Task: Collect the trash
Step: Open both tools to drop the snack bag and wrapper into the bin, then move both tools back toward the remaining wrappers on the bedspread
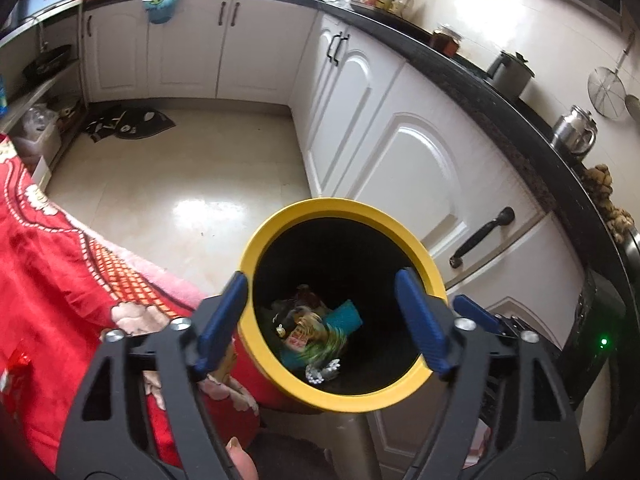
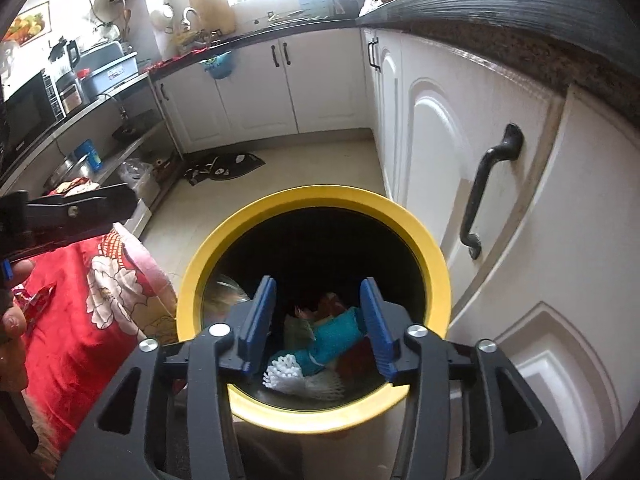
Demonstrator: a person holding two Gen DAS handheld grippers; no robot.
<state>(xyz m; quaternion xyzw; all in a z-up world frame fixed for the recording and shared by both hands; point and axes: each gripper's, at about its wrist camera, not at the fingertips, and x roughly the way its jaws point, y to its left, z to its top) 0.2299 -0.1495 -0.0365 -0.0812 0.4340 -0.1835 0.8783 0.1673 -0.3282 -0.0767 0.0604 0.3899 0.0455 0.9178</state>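
A round bin with a yellow rim [image 1: 352, 206] [image 2: 320, 196] stands on the kitchen floor beside a red-covered table. Inside lie several pieces of trash: a teal wrapper [image 1: 342, 316] [image 2: 334, 340], white foam netting [image 2: 286, 374] and a blurred green-and-gold wrapper [image 1: 320, 340]. My left gripper [image 1: 324, 320] is open and empty right above the bin's mouth. My right gripper [image 2: 318, 326] is open and empty above the bin too. A red wrapper [image 2: 38, 300] lies on the table's cloth; it also shows in the left wrist view [image 1: 14, 370].
The red floral cloth [image 1: 60, 272] [image 2: 80, 320] covers the table left of the bin. White cabinets [image 1: 420, 168] [image 2: 500, 200] under a dark counter stand close on the right. A dark mat [image 1: 128, 124] lies on the far floor. Shelves with pans stand at the left.
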